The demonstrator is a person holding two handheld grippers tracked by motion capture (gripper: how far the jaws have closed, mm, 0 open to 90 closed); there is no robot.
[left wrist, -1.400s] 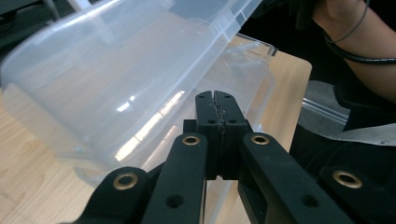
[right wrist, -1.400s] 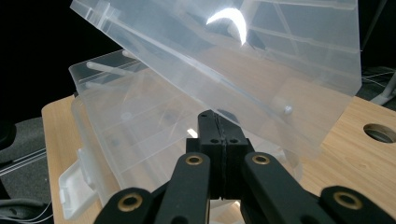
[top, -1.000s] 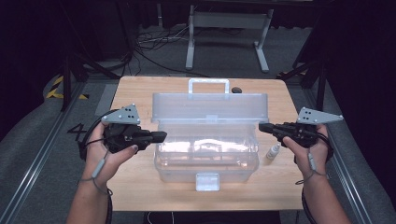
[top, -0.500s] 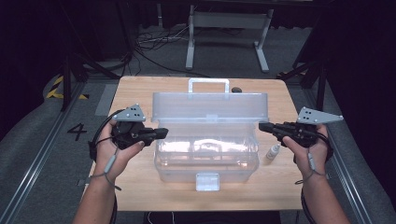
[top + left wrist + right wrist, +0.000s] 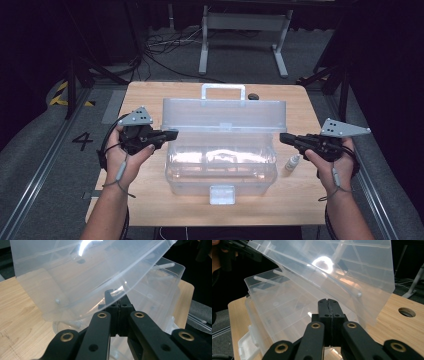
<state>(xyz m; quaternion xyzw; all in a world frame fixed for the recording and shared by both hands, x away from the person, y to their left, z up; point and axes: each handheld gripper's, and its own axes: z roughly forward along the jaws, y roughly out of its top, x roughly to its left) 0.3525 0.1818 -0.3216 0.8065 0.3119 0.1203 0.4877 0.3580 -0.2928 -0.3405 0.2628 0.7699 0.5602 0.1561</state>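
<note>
A clear plastic toolbox (image 5: pixel 222 165) stands mid-table with its lid (image 5: pixel 223 115) raised and tilted back, white handle (image 5: pixel 223 90) at the far side. My left gripper (image 5: pixel 175 134) is shut, its tips at the lid's left end. In the left gripper view the closed tips (image 5: pixel 118 298) sit right against the lid's lower edge (image 5: pixel 75 272), with nothing between the jaws. My right gripper (image 5: pixel 281 137) is shut, just off the box's right end. The right gripper view has its closed tips (image 5: pixel 327 302) facing the box side and lid (image 5: pixel 337 265).
A small white bottle (image 5: pixel 292 162) stands on the wooden table (image 5: pixel 150 200) right of the box, near my right hand. A small dark object (image 5: pixel 253 96) lies behind the handle. The box's latch (image 5: pixel 222 194) faces the front edge. There is a round hole (image 5: pixel 407 312) in the tabletop.
My left hand has moved right toward the box and dipped slightly, bringing its tips to the lid's left end. The right hand has held still.
</note>
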